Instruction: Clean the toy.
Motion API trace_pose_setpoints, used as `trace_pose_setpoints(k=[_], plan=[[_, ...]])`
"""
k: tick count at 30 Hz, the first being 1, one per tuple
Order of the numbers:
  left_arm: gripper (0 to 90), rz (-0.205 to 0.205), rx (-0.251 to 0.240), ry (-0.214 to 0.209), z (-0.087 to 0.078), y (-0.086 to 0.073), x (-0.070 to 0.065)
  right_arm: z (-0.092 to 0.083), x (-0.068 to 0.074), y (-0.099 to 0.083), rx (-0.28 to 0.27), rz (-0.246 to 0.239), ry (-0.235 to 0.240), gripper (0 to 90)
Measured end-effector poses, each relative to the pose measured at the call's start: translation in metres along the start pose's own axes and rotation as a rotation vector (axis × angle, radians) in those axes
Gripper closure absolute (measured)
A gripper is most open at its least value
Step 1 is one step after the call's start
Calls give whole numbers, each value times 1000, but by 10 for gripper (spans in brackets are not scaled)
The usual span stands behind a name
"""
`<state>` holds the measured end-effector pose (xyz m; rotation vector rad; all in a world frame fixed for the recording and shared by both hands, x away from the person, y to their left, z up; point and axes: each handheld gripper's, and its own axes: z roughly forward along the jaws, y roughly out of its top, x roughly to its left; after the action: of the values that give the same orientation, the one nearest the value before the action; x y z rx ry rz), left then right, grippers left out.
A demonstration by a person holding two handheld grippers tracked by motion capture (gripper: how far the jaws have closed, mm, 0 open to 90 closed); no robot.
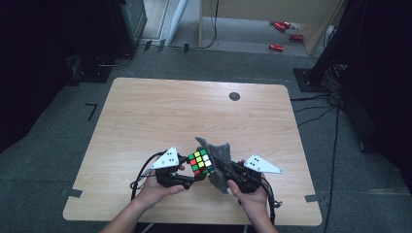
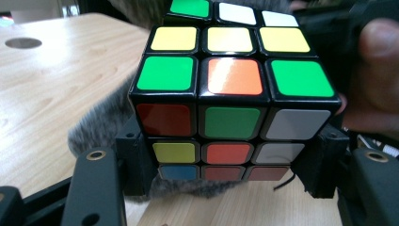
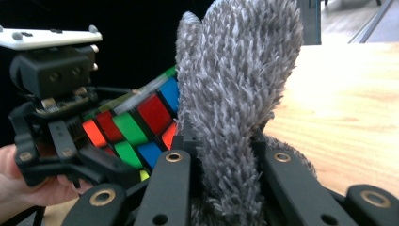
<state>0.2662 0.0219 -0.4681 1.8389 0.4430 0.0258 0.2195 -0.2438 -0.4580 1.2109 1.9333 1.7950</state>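
Left gripper view: left hand-held gripper [image 2: 226, 165] clamps the cube [image 2: 230, 103].

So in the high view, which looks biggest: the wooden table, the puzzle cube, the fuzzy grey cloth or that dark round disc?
1. Light wooden table, by far.
2. Fuzzy grey cloth.
3. Multicoloured puzzle cube, a little smaller than the cloth's visible part.
4. Dark round disc, smallest, though it lies farther from the camera.

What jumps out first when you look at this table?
The scrambled colour cube near the table's front edge, clamped in the left gripper. Pressed against its right side is a fluffy grey cloth, pinched in the right gripper, as if wiping the cube.
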Motion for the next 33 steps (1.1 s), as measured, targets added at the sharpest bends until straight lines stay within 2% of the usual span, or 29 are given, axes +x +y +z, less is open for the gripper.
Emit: trace_pose_setpoints(k=[5, 8, 10, 12, 15, 18, 20, 22, 23, 24, 27, 28, 30, 33], plan=[[351, -40, 2, 5, 1, -2, 5, 0, 2, 1, 10, -12, -11, 793], [352, -18, 36, 11, 4, -4, 4, -4, 6, 6, -1, -12, 4, 792], [352, -8, 41, 8, 5, -4, 1, -5, 8, 8, -14, -14, 13, 792], [352, -9, 29, 10, 3, -2, 1, -4, 7, 7, -18, -13, 16, 791], [352, -50, -24, 8, -3, 1, 6, -2, 1, 2, 5, -7, 3, 791], [352, -87, -78, 39, -10, 4, 10, -1, 1, -1, 9, 0, 4, 791], [352, -125, -138, 48, -14, 6, 12, 4, 6, -5, 22, -51, 5, 791], [352, -179, -180, 30, -17, 9, 14, 6, 8, -6, 32, -65, 5, 792], [352, -195, -184, 18, -17, 10, 15, 9, 13, -8, 44, -110, 8, 792], [352, -203, -178, 10, -16, 11, 14, 11, 16, -9, 53, -143, 6, 792], [352, -187, -145, 0, -10, 9, 9, 23, 36, -18, 93, -292, -7, 791], [352, -189, -141, -2, -9, 9, 9, 23, 36, -18, 93, -292, -7, 791], [352, -201, -142, -7, -9, 10, 9, 25, 40, -20, 104, -336, -17, 790], [352, -203, -137, -9, -10, 9, 10, 25, 38, -19, 100, -354, -30, 788]])
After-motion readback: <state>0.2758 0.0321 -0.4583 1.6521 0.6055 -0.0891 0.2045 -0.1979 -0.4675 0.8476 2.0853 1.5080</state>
